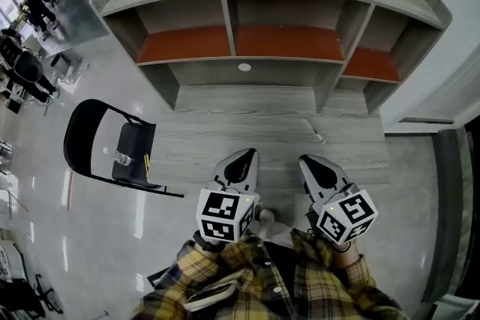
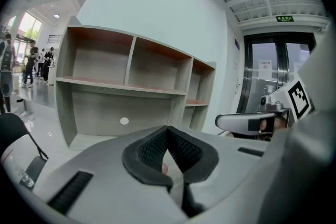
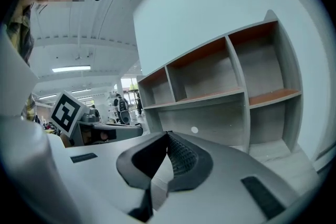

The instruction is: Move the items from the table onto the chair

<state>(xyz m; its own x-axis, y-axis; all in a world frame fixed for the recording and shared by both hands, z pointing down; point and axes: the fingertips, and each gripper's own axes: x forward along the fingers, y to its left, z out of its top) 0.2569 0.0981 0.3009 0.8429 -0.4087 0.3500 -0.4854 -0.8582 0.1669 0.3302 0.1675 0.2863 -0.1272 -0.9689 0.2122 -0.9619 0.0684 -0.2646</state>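
On the black chair (image 1: 137, 137), which stands on the floor left of the counter (image 1: 247, 124), two things lie on the seat: a pale item (image 1: 123, 158) and, just right of it, a thin yellow stick (image 1: 146, 162). What they are is too small to tell. One small item (image 1: 318, 135) lies on the right part of the counter, far from the chair.

The left gripper (image 1: 241, 161) and right gripper (image 1: 319, 165) are held side by side, apart, close to the person's plaid shirt (image 1: 255, 273). Their tips are over the counter's near edge and both point toward the far shelves (image 1: 247, 41), tilted slightly down, with their marker cubes nearest the body.

In the left gripper view, the left gripper (image 2: 168, 143) has its fingers closed, pads meeting at the tip with nothing between them. The right gripper (image 2: 247, 122) shows at its right. In the right gripper view, the right gripper (image 3: 167, 147) likewise has its fingers closed and empty, with the left gripper (image 3: 100, 131) at its left. The shelves (image 3: 220, 86) fill the background of both views.
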